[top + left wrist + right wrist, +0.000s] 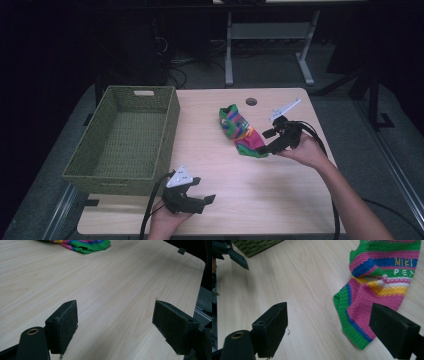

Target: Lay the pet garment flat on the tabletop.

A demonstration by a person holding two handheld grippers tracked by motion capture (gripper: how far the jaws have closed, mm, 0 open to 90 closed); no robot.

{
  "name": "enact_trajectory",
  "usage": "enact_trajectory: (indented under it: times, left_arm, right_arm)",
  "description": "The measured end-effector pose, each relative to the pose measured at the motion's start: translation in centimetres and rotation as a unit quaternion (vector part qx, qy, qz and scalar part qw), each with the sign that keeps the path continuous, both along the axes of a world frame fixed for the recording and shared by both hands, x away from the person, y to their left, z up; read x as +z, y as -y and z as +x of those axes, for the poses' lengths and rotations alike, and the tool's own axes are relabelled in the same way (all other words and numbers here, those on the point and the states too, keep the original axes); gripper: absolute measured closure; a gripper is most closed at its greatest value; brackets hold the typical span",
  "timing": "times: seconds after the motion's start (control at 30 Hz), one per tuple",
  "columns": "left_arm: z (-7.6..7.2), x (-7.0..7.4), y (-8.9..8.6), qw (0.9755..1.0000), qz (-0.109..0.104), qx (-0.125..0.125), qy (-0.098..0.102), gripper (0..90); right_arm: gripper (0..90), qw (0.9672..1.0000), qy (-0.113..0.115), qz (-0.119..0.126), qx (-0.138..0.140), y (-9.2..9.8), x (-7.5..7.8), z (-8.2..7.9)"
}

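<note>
The striped sock (pixel 242 132) lies crumpled on the table (pixel 280 200), right of the woven basket (pixel 125 142), which holds nothing, so the putting-away looks barely begun. The right gripper (pixel 264 145) hovers at the sock's green cuff with its jaws spread wide and nothing between them. The left gripper (pixel 206 202) waits near the table's front edge, jaws likewise parted, well apart from the sock.

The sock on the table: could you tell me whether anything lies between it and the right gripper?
Nothing visible does. The right gripper is open, with only bare table before the sock, whose green cuff lies just ahead of its jaws. The basket and left gripper stand off to the side.
</note>
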State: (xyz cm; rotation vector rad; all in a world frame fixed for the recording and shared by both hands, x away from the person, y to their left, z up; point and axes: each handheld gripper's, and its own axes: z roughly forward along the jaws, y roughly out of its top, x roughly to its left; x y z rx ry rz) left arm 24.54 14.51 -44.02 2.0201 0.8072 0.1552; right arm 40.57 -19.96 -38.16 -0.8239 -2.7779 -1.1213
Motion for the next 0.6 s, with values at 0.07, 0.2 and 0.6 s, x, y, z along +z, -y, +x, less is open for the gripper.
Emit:
enact_trajectory:
  times: [0.07, 0.2, 0.6]
  left_arm:
    - [0.0, 0.0, 0.0, 1.0, 0.0, 0.0, 0.001, 19.9]
    - [0.1, 0.0, 0.0, 1.0, -0.001, 0.0, 0.001, 19.9]
    - [0.0, 0.1, 0.1, 1.0, -0.002, -0.001, 0.003, 19.9]
  right_arm:
    - [15.0, 1.0, 0.001, -0.001, 0.001, -0.1, 0.0, 0.2]
    - [15.0, 1.0, 0.001, -0.007, 0.001, -0.8, 0.3, 1.2]
    - [15.0, 0.9998, 0.003, -0.021, 0.003, -2.8, 0.7, 2.9]
